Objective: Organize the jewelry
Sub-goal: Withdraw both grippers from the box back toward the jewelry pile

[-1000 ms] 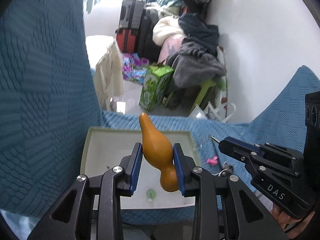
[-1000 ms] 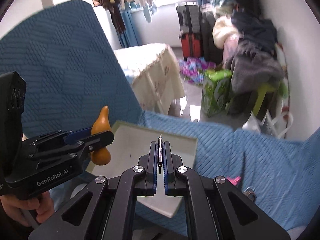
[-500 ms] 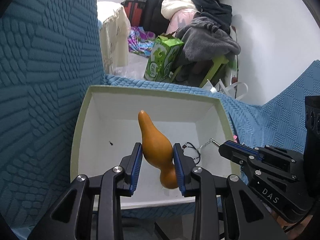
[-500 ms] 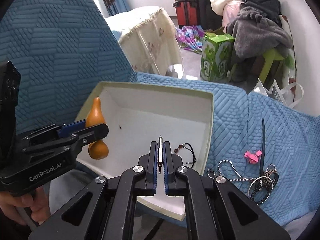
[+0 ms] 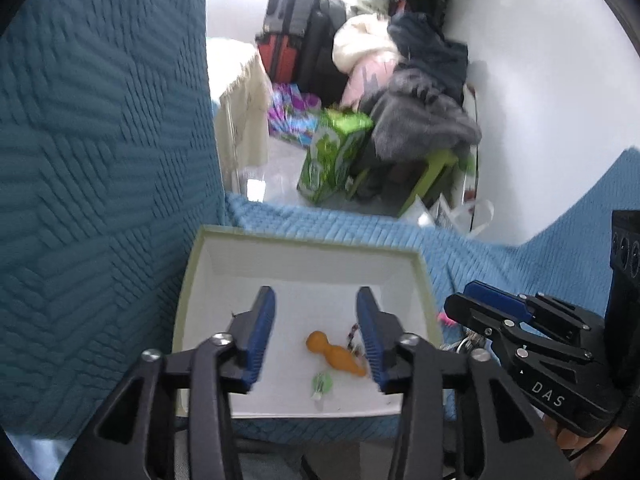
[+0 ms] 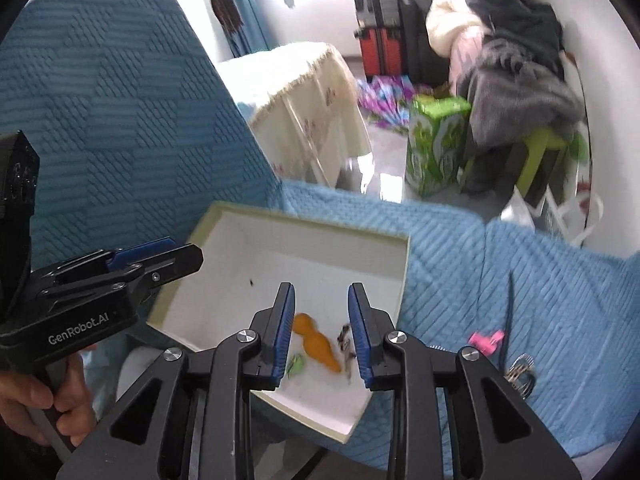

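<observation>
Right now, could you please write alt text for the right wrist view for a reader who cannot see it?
An orange gourd-shaped pendant lies on its side in a shallow white cardboard box on a blue quilted cover, below the right hand-held gripper, whose empty jaws are opening. The left hand-held gripper reaches in from the left; a pink clip lies outside the box.

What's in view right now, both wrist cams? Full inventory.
box: 1, white with pale green rim, open, on the blue cover
gourd pendant: 1, orange, lying in the box
green charm: 1, in the box beside the gourd
dark beaded cord: 1, in the box, right of the gourd
pink clip: 1, on the cover right of the box
metal rings: silver, count unclear, on the cover near the clip
sofa cover: 1, blue, textured
carton: 1, green, on the floor behind
suitcase: 1, red and black, far back
left gripper: fingers opening, nothing between them
right gripper: fingers opening, nothing between them
</observation>
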Tool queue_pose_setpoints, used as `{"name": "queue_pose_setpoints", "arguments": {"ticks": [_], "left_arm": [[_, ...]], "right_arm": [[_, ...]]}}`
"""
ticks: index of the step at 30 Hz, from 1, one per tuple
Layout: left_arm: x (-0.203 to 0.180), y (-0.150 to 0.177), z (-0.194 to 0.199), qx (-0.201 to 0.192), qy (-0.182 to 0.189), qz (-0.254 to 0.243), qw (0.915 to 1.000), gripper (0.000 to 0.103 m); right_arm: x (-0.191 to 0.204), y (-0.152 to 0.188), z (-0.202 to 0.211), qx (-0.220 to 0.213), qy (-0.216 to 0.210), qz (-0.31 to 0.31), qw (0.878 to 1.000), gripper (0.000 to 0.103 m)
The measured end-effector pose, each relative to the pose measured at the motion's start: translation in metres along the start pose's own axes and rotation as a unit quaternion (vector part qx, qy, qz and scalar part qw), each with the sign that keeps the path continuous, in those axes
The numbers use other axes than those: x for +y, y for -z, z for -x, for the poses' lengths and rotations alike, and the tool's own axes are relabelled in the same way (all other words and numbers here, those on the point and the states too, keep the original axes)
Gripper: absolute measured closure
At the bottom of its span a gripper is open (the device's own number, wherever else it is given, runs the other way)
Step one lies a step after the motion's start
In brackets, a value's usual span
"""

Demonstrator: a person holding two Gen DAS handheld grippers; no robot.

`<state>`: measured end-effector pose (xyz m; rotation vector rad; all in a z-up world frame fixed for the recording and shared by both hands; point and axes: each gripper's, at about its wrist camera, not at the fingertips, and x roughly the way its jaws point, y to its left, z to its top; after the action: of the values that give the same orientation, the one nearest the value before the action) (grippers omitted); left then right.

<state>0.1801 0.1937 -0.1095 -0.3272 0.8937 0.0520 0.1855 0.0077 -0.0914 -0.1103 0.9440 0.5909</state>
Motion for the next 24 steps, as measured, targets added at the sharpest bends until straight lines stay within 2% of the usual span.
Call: {"name": "queue_pose_setpoints", "arguments": {"ticks": [5,13,19,24], "left_arm": [[-0.027,-0.014,0.038,-0.046,0.006,-0.004,0.9989,0.049],[-0.074,-0.024,0.085,-0.113,0.014,-0.012,0.9934,0.049],[-0.113,-0.014,0.088,-0.117,0.022,-0.03,0.9924,0.049],[-0.146,0.002,0.081,-0.114,0.035,-0.046,0.9918,0.049]], "right_arm": [[-0.005,-0.019,0.042,-0.044,-0.011,0.016,0.999,0.077],[-0.02,-0.03,0.095,-0.093,0.0,0.043,0.995,0.077],[-0.052,-0.018,0.12,-0.111,0.013,0.028,0.993,0.077],[-0.078,0.007,0.14,-0.121,0.038,0.002,0.992,0.077]]}}
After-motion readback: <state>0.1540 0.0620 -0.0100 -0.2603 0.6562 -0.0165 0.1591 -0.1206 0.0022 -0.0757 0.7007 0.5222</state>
